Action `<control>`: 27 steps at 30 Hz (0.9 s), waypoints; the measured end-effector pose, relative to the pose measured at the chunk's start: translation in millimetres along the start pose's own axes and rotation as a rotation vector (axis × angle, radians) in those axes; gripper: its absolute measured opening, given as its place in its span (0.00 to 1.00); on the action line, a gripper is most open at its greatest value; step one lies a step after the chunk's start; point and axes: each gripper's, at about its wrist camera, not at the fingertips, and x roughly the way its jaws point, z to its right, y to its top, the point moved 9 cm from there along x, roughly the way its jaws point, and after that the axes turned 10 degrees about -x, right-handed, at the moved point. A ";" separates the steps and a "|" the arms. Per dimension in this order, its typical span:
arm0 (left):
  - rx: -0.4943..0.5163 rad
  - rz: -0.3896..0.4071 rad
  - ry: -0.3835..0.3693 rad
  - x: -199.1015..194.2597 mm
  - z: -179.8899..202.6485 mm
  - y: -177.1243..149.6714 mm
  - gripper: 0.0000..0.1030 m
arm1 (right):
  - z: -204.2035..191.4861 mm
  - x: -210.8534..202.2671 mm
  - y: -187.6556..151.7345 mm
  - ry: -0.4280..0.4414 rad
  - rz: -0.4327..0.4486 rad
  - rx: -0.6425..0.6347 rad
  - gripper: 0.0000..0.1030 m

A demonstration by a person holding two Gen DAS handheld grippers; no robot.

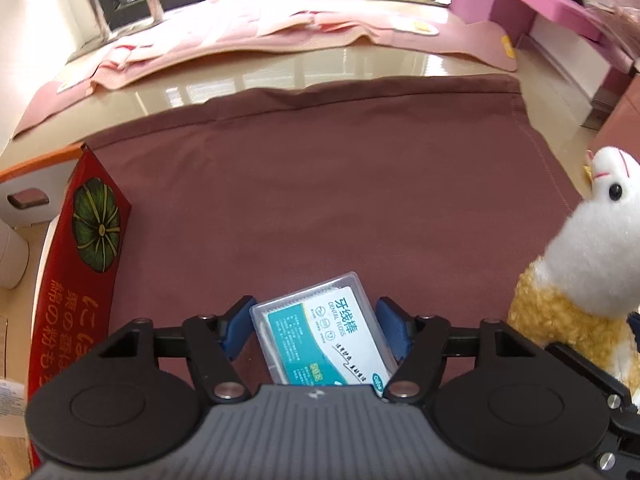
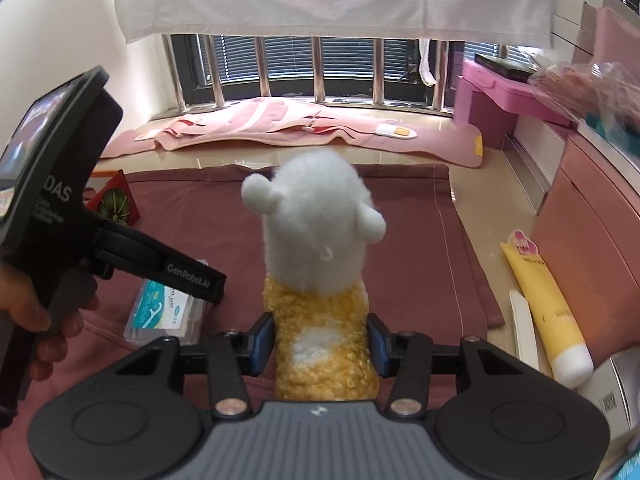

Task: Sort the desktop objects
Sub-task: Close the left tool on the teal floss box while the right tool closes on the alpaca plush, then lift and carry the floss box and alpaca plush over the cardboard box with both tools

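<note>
On the maroon cloth [image 1: 320, 184], a red pumpkin-printed box [image 1: 86, 264] stands at its left edge. Right of it, the left gripper [image 1: 316, 330] stands spread around the dental floss box [image 1: 324, 332], pads not clearly pressing. Further right, the right gripper [image 2: 320, 344] clamps the plush alpaca [image 2: 320, 272] upright by its yellow body.

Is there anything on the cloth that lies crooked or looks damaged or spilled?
Nothing looks damaged or spilled. The dental floss box lies turned at an angle on the brown cloth, between the fingers of the left claw. The plush toy stands upright in the right claw.
</note>
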 end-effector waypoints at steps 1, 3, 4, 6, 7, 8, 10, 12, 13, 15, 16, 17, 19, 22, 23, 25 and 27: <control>0.009 0.008 -0.004 -2.5 -0.2 -0.7 0.64 | 0.0 -2.7 -0.9 0.001 0.003 0.005 0.45; 0.019 0.018 -0.014 -7.6 -0.8 -2.4 0.62 | 0.0 -7.2 -2.6 0.000 0.007 0.013 0.46; 0.022 0.023 -0.022 -10.2 -1.2 -3.4 0.62 | -0.1 -8.8 -3.4 -0.003 0.008 0.016 0.46; 0.029 0.028 -0.038 -16.0 -1.7 -5.9 0.61 | -0.8 -11.2 -5.1 -0.006 0.007 0.022 0.46; 0.032 0.029 -0.040 -17.8 -2.1 -7.3 0.60 | -1.2 -12.0 -5.9 -0.006 0.006 0.026 0.46; 0.035 0.031 -0.042 -19.5 -2.5 -8.6 0.59 | -2.0 -12.6 -7.1 -0.007 0.005 0.029 0.46; 0.042 0.034 -0.046 -23.0 -3.3 -11.3 0.59 | -3.9 -13.7 -9.4 -0.007 0.004 0.036 0.46; 0.037 0.025 -0.050 -22.1 -4.3 -14.7 0.59 | -6.4 -15.0 -11.5 -0.003 0.004 0.041 0.46; 0.033 0.019 -0.051 -21.0 -4.8 -16.5 0.59 | -7.9 -15.8 -12.5 -0.002 0.005 0.043 0.46; 0.035 0.010 -0.046 -16.9 -4.7 -19.9 0.59 | -10.2 -16.7 -14.8 0.001 0.006 0.049 0.46; 0.038 0.008 -0.046 -15.8 -4.4 -21.3 0.59 | -11.0 -16.8 -16.1 0.003 0.005 0.051 0.46; 0.041 0.006 -0.046 -14.8 -4.1 -22.8 0.59 | -11.7 -16.8 -17.4 0.005 0.003 0.053 0.46; 0.042 -0.001 -0.047 -14.4 -3.9 -24.7 0.59 | -12.8 -16.7 -19.9 0.007 -0.002 0.054 0.46; 0.031 -0.022 -0.062 -19.7 -5.4 -26.5 0.61 | -13.2 -17.7 -21.5 0.006 -0.005 0.053 0.46; 0.034 -0.022 -0.079 -24.2 -5.2 -27.4 0.64 | -13.5 -18.6 -21.3 0.006 -0.002 0.052 0.46; 0.053 -0.010 -0.067 -33.3 -7.0 -30.6 0.72 | -13.5 -20.7 -20.5 -0.001 0.005 0.049 0.46; 0.078 0.001 -0.027 -41.2 -10.2 -34.6 0.76 | -14.0 -21.7 -19.9 -0.007 0.010 0.048 0.46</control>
